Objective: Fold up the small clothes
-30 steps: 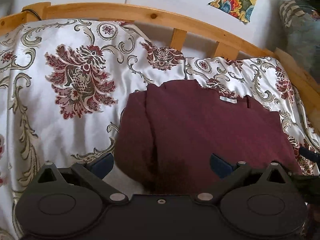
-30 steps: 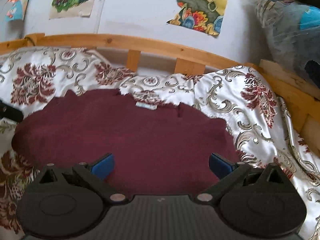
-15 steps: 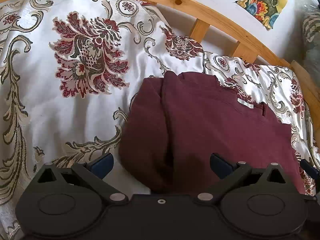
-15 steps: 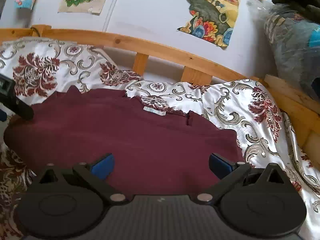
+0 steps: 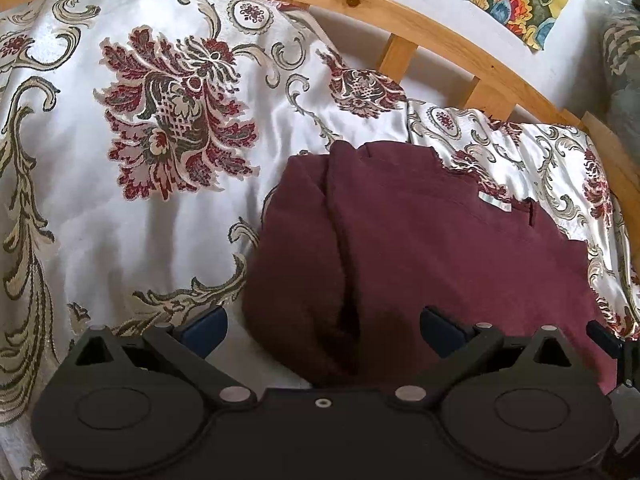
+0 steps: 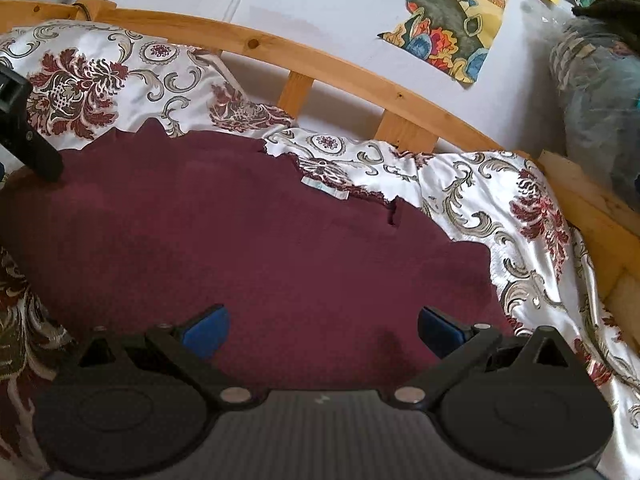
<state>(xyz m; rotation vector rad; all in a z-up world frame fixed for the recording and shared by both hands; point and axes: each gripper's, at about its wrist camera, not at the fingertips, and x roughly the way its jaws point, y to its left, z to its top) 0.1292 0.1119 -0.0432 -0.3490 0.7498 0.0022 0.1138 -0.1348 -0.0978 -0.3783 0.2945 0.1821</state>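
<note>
Dark maroon knit garment [image 5: 440,248] is laid flat on the white satin bedspread with red floral print [image 5: 140,208], near the wooden slatted bed rail [image 5: 432,36]; its left side already appears turned over, a lengthwise crease showing. Left gripper [image 5: 322,326] is held with jaws spread wide, nothing pinched, over the near-left edge. Right gripper [image 6: 322,324] is likewise spread and empty over the near hem toward the right. Small white neck label [image 6: 324,187] is seen at the far edge. Next fold is judged best done by pinching all layers at the near edge with both grippers, lifting evenly, and carrying it toward the collar without dragging. Slippery satin may shift underneath, so low, slow motion is advised.
</note>
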